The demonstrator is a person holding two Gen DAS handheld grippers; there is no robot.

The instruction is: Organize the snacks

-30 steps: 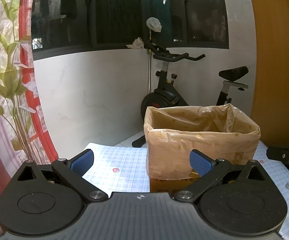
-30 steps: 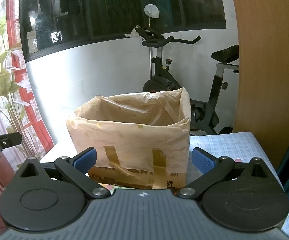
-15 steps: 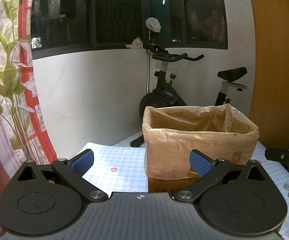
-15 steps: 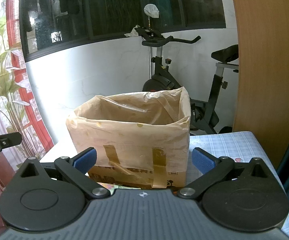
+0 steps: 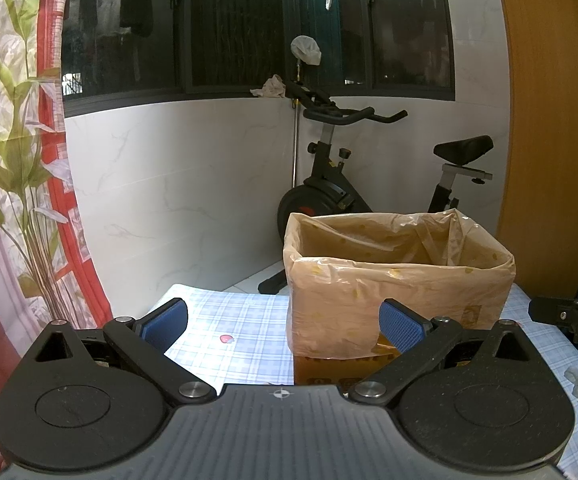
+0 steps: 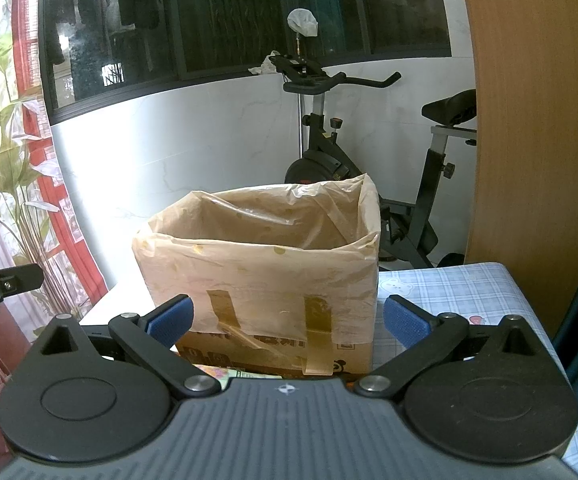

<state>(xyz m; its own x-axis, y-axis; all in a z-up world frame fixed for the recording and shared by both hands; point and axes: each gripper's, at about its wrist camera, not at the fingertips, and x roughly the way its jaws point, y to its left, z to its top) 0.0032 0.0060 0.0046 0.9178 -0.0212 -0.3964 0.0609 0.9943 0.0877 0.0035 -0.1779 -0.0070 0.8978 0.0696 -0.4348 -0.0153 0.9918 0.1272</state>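
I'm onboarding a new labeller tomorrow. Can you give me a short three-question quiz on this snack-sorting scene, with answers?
1. True or false: the left hand-held gripper is clamped on a snack packet.
2. What lines the brown cardboard box on the blue checked tablecloth?
A. a translucent tan plastic bag
B. a red towel
C. nothing
3. Fill in: behind the table, by the white wall, stands a black exercise ____.

Key
1. False. Both it and the right hand-held gripper are open, with nothing between their blue pads.
2. A. The translucent tan plastic bag folds over the rim and is taped down.
3. bike
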